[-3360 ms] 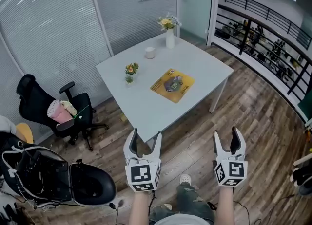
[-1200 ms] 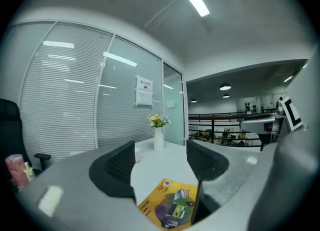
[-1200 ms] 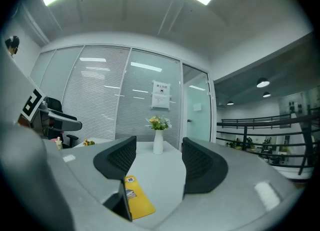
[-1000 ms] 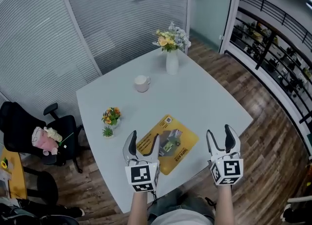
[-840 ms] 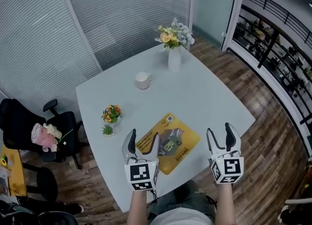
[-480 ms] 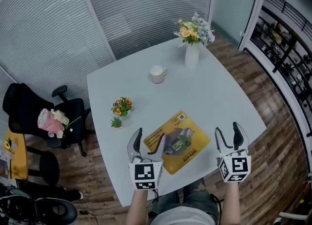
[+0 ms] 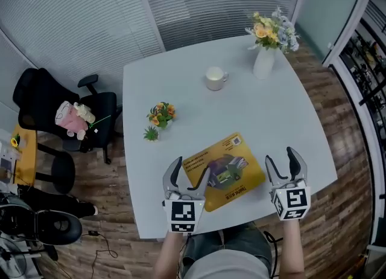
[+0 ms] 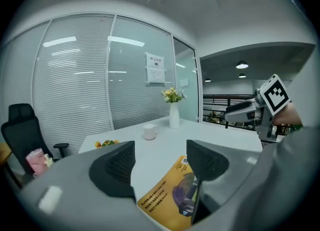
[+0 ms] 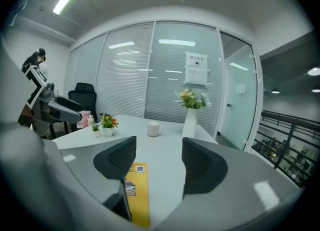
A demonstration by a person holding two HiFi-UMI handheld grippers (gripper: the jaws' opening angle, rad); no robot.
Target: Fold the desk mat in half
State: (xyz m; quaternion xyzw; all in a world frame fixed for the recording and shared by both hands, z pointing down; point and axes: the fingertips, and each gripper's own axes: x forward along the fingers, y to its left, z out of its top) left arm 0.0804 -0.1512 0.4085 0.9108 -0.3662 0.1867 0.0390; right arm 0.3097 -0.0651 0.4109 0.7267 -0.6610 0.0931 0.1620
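Left gripper sits at the near table edge with its jaws spread and nothing between them. In its own view the gap frames the desk mat below. In the head view its tips overlap the mat's near-left corner; I can't tell whether they touch it.

Right gripper is also spread wide and empty. It hangs over bare table just beside the mat's right edge. Its own view shows the mat low and left of the gap.

Delta vs 3.4 s ago: both grippers were then over the wood floor, well short of the table. Now they are over its near edge. Jaw spread is unchanged across all frames.

Delta vs 0.5 s ago: the grippers are in roughly the same place in frame, and the left tips now reach onto the mat corner. The camera has swung, so the table sits further right in frame.

Desk mat is yellow with a dark print. It lies flat and unfolded, skewed to the table edge, near the front, in the same spot on the table as before.

Behind it on the left are the small potted flowers with the tiny green plant just beside them. Further back are the mug, then the vase of flowers at the far right corner. None of these has moved on the table.

Off the table to the left is the black office chair, with a pink plush toy on its seat.
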